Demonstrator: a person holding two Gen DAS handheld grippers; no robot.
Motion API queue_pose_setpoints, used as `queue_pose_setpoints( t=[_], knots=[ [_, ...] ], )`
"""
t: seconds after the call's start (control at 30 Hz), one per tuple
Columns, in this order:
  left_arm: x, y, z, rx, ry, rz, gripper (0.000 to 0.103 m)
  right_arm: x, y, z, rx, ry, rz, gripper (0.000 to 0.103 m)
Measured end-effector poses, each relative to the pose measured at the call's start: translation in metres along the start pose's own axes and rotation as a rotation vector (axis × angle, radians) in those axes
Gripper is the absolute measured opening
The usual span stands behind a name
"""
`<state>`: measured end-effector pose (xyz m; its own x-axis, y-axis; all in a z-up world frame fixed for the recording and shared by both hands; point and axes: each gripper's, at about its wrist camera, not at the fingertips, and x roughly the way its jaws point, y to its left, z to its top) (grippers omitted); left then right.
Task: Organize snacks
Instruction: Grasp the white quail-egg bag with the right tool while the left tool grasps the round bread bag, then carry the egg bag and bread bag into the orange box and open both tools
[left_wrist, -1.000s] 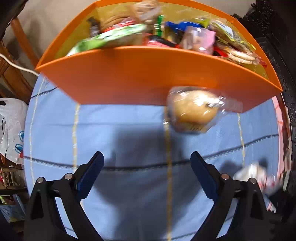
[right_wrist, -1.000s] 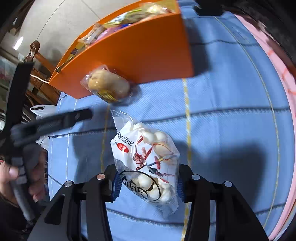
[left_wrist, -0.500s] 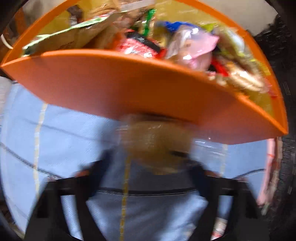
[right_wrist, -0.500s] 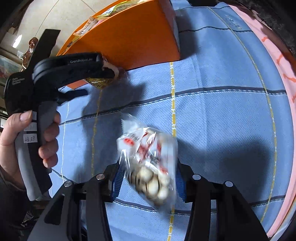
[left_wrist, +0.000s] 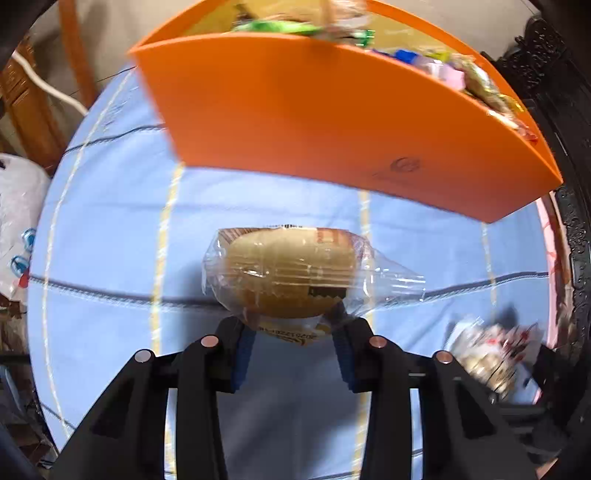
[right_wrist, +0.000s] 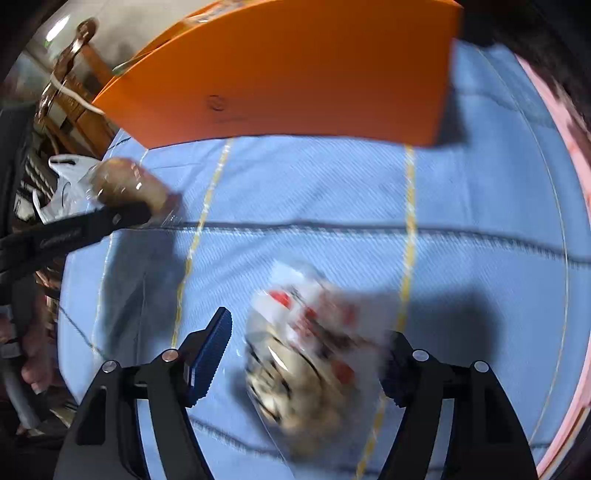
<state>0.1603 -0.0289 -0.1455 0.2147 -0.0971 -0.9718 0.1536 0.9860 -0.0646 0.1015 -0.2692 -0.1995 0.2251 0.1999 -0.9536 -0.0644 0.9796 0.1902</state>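
A round bun in a clear wrapper (left_wrist: 288, 273) sits between the blue pads of my left gripper (left_wrist: 291, 332), whose jaws are closing and press on its lower half. The right wrist view shows the same bun (right_wrist: 125, 184) at the tip of the left gripper (right_wrist: 110, 221), over the cloth. My right gripper (right_wrist: 308, 332) is opening. A white bag of pale round snacks (right_wrist: 306, 350) lies blurred between its jaws, and the left pad stands clear of it. That bag (left_wrist: 487, 354) also shows at the lower right of the left wrist view. An orange bin (left_wrist: 332, 122) full of wrapped snacks stands behind.
A blue cloth with yellow and dark stripes (left_wrist: 110, 240) covers the table, with a pink border (right_wrist: 569, 184) at the right. A white plastic bag (left_wrist: 18, 221) and wooden furniture (left_wrist: 29, 103) lie off the left edge. Dark carved furniture (left_wrist: 569, 110) stands at the right. A hand (right_wrist: 33, 369) grips the left tool.
My left gripper went to the bun by the bin wall, closed on it and drew it away from the bin. My right gripper's jaws spread and the white bag came loose between them.
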Motion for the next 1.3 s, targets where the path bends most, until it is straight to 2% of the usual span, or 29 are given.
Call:
queue_pose_setpoints(
  t=[0.1, 0.3, 0.5, 0.57, 0.7, 0.77, 0.87, 0.9, 0.97, 1.0, 1.03, 1.07, 1.13, 1.17, 1.3],
  knots=[
    [-0.002, 0.005, -0.002, -0.008, -0.002, 0.003, 0.037, 0.005, 0.011, 0.007, -0.01, -0.007, -0.042, 0.049],
    [-0.019, 0.018, -0.005, -0.029, -0.029, -0.026, 0.037, -0.028, 0.008, 0.019, 0.072, -0.055, 0.053, 0.048],
    [-0.055, 0.03, -0.002, 0.002, -0.078, -0.082, 0.037, -0.071, 0.009, 0.023, 0.074, -0.148, 0.066, 0.048],
    [-0.068, 0.033, 0.009, 0.02, -0.107, -0.102, 0.037, -0.087, 0.011, 0.027, 0.062, -0.185, 0.074, 0.048],
    [-0.111, 0.015, 0.029, 0.056, -0.174, -0.148, 0.037, -0.121, 0.014, 0.063, 0.046, -0.29, 0.1, 0.048],
    [-0.128, 0.006, 0.057, 0.067, -0.218, -0.165, 0.037, -0.134, 0.012, 0.09, 0.052, -0.339, 0.106, 0.048],
    [-0.139, -0.007, 0.099, 0.087, -0.283, -0.153, 0.037, -0.147, 0.01, 0.135, 0.082, -0.405, 0.121, 0.048],
    [-0.14, -0.013, 0.119, 0.081, -0.297, -0.141, 0.038, -0.149, 0.008, 0.146, 0.097, -0.427, 0.116, 0.05],
    [-0.137, -0.02, 0.145, 0.071, -0.306, -0.129, 0.046, -0.148, 0.007, 0.175, 0.129, -0.494, 0.075, 0.067],
    [-0.135, -0.025, 0.157, 0.072, -0.306, -0.075, 0.068, -0.146, 0.007, 0.183, 0.122, -0.499, 0.015, 0.084],
    [-0.136, -0.029, 0.166, 0.066, -0.315, 0.01, 0.085, -0.145, 0.011, 0.19, 0.115, -0.495, -0.112, 0.085],
    [-0.14, -0.031, 0.168, 0.068, -0.343, 0.047, 0.088, -0.145, 0.013, 0.189, 0.097, -0.506, -0.136, 0.086],
    [-0.148, -0.033, 0.16, 0.11, -0.428, 0.059, 0.093, -0.15, 0.016, 0.178, 0.048, -0.547, -0.118, 0.094],
    [-0.147, -0.033, 0.156, 0.125, -0.442, 0.081, 0.094, -0.15, 0.018, 0.172, 0.041, -0.556, -0.136, 0.096],
    [-0.135, -0.037, 0.143, 0.186, -0.409, 0.157, 0.094, -0.138, 0.016, 0.155, 0.039, -0.509, -0.136, 0.096]
  ],
)
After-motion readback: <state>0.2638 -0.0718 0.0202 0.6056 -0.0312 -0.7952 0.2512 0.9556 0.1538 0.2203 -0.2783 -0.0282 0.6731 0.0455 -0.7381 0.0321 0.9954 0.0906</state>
